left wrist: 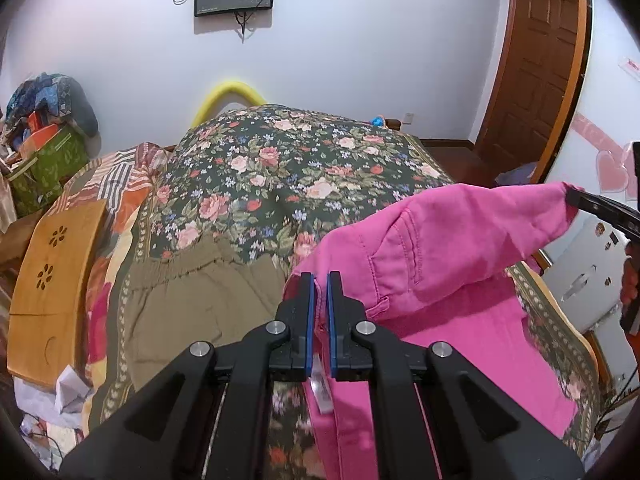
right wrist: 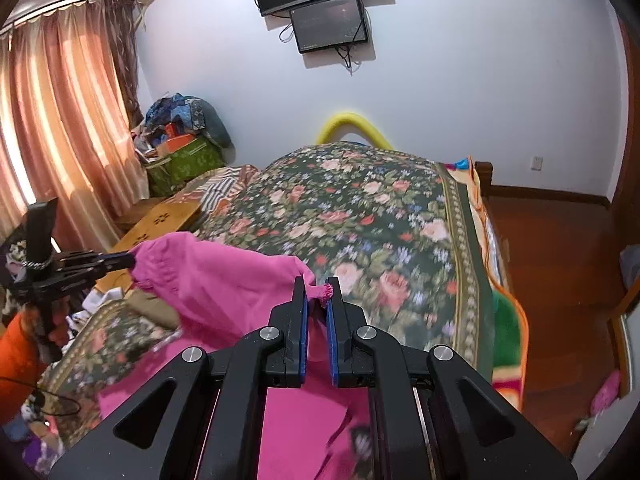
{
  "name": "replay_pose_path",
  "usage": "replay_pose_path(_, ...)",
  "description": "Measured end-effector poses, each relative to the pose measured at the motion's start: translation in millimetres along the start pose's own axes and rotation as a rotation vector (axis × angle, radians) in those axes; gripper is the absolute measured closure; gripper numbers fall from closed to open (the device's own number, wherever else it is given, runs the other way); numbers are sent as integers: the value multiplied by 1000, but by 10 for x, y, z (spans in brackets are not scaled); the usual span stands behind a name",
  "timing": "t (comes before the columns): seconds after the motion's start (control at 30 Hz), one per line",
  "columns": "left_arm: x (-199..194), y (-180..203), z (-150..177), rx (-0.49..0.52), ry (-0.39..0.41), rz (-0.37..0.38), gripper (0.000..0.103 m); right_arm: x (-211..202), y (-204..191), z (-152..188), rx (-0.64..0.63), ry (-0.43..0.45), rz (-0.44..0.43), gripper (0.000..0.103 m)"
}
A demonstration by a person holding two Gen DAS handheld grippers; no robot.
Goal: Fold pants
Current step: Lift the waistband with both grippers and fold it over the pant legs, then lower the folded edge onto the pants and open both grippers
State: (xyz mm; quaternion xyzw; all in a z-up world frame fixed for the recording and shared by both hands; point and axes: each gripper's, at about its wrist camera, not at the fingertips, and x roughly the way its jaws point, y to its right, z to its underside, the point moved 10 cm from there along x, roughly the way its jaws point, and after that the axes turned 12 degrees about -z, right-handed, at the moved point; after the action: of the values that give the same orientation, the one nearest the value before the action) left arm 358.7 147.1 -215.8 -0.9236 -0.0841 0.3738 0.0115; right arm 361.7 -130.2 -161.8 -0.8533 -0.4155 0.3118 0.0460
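Note:
Bright pink pants (left wrist: 444, 256) hang stretched between my two grippers above the floral bed. My left gripper (left wrist: 320, 280) is shut on one corner of the waistband. In the right wrist view my right gripper (right wrist: 317, 284) is shut on the other waistband corner, and the pink pants (right wrist: 216, 280) run left to the left gripper (right wrist: 120, 259). The right gripper (left wrist: 576, 196) shows at the right in the left wrist view. The legs trail down onto the bed below.
An olive-green garment (left wrist: 192, 304) lies on the floral bedspread (left wrist: 288, 168) to the left. A wooden lap table (left wrist: 52, 296) sits at the bed's left edge. Boxes and clothes (right wrist: 180, 148) pile up by the curtain. Wooden floor (right wrist: 560, 264) lies to the right.

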Motion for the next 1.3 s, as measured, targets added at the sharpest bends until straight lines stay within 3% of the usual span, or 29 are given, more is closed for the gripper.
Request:
replay_pose_path(0.37, -409, -7, 628, 9, -22, 18, 98, -336, -511, 664, 34, -11, -29, 96)
replay_pose_path(0.77, -606, -8, 1521, 9, -100, 7, 98, -500, -699, 1387, 128, -51, -35, 96)
replay_pose_path(1.3, -853, 137, 1983, 33, -124, 0, 98, -441, -686, 2126, 209, -175, -17, 96)
